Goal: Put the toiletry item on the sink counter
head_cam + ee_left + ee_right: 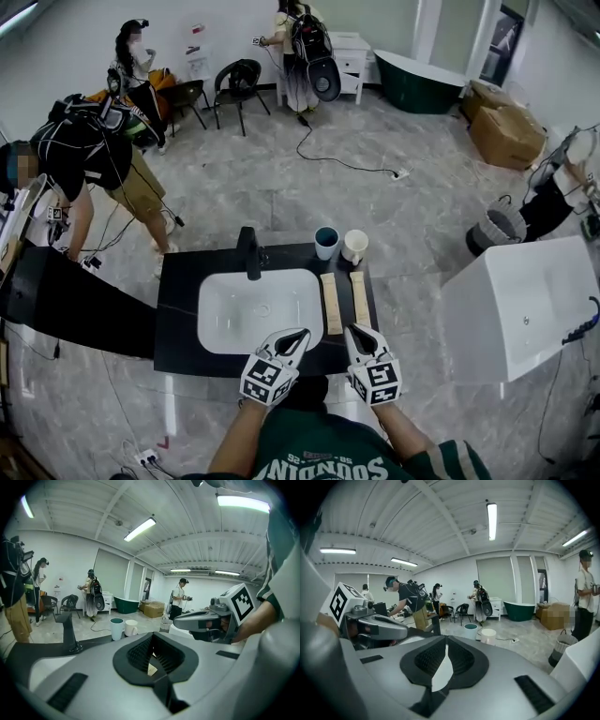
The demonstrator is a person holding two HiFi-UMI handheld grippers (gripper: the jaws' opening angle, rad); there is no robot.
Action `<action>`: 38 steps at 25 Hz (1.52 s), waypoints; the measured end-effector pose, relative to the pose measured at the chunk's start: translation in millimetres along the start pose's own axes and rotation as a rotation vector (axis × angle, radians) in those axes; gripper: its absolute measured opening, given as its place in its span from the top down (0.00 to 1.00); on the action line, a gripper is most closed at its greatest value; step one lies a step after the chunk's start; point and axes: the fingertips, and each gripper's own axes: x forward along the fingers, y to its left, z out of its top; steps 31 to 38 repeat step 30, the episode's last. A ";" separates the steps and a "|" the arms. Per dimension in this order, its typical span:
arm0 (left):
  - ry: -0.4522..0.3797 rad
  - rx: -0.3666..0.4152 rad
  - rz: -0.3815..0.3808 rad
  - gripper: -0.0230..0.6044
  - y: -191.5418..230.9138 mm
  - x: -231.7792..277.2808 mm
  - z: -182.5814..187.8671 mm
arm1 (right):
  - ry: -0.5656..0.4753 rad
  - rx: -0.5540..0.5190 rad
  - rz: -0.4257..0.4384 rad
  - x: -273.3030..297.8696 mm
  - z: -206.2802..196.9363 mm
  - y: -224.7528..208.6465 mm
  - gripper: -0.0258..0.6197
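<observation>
A black sink counter [178,319] holds a white basin [261,309] and a black faucet [249,253]. Right of the basin lie two long beige flat items [331,302], side by side, too small to identify. Behind them stand a teal cup [325,242] and a white cup [354,247]. My left gripper [300,334] hovers over the basin's front right corner, its jaws meeting at the tips [153,635] with nothing held. My right gripper [354,329] sits just before the beige items, shut and empty [446,638]. Both cups [116,628] [488,636] show beyond the jaws.
A white tub-like block [520,305] stands to the right of the counter, with a woven basket [504,223] behind it. A person [84,159] bends over at the left beside a black table [66,300]. A cable [337,161] trails across the floor behind.
</observation>
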 end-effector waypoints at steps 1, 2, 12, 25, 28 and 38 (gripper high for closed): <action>-0.002 0.002 0.000 0.95 -1.3 -0.6 -0.3 | -0.008 -0.003 0.002 -1.9 2.0 2.1 0.88; -0.003 0.003 0.001 0.95 -2.4 -0.8 -0.7 | -0.016 -0.006 0.004 -3.4 3.8 3.6 0.88; -0.010 -0.009 0.003 0.95 -13.2 -2.4 -4.1 | -0.044 -0.041 0.016 -16.4 6.2 14.4 0.90; 0.012 -0.019 -0.005 0.95 -12.4 3.8 -9.3 | -0.002 -0.024 0.019 -7.2 -10.1 9.2 0.90; 0.019 -0.021 -0.009 0.95 -10.7 8.2 -10.7 | -0.003 -0.023 0.021 -4.8 -6.4 8.7 0.90; 0.022 -0.020 -0.015 0.95 -10.4 11.8 -11.1 | -0.004 -0.022 0.022 -3.2 -5.4 7.6 0.90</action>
